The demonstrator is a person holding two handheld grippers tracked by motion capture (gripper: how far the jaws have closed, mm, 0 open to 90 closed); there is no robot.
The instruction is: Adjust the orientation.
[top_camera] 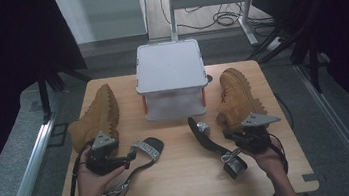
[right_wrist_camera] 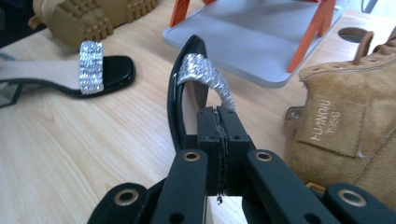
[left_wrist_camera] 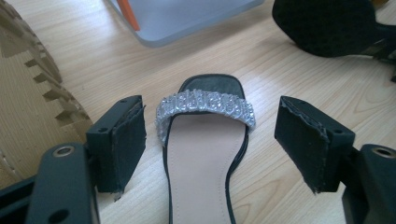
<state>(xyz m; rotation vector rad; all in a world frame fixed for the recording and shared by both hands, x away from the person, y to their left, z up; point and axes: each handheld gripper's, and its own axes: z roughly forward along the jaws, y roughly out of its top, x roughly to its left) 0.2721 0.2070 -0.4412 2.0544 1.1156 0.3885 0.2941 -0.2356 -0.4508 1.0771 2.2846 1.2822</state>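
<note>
My right gripper (right_wrist_camera: 219, 126), jaws pinching the tilted sandal (right_wrist_camera: 187, 88) (a thin hold); it could twist free. My left gripper (left_wrist_camera: 210, 140), jaws spread, straddles its mate (left_wrist_camera: 205, 154).

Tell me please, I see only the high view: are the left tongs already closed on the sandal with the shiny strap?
Observer: No. In the left gripper view the left tongs are open. The left sandal lies flat between the pads and touches neither.
Operator: And the right tongs?
Observer: The right tongs are shut, pad against pad, beside the right sandal, which stands on its edge. Whether a thin strap is pinched, I cannot tell.
Operator: Is something close on their other side?
Observer: The tan boot, with its sewn label facing the camera.
</note>
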